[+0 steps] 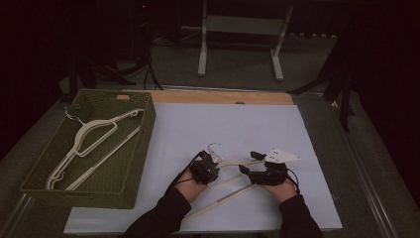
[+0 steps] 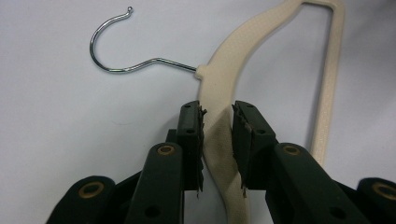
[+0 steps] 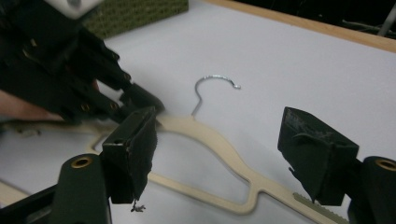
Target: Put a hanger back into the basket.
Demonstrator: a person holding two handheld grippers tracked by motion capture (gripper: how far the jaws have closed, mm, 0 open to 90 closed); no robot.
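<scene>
Left gripper [image 2: 218,128] clamping cream plastic hanger [image 2: 229,70], right gripper [image 3: 224,154] agape, pale blue tabletop [image 1: 237,129], green woven basket [image 1: 133,163], dim room.

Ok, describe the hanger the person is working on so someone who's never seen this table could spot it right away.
Start at the white sheet covering the table, right of the green woven basket. Near its front edge, between the person's two hands, a cream plastic hanger with a silver wire hook lies flat. Unlike the hangers in the basket, it lies on the sheet, with the left gripper closed on its shoulder.
</scene>
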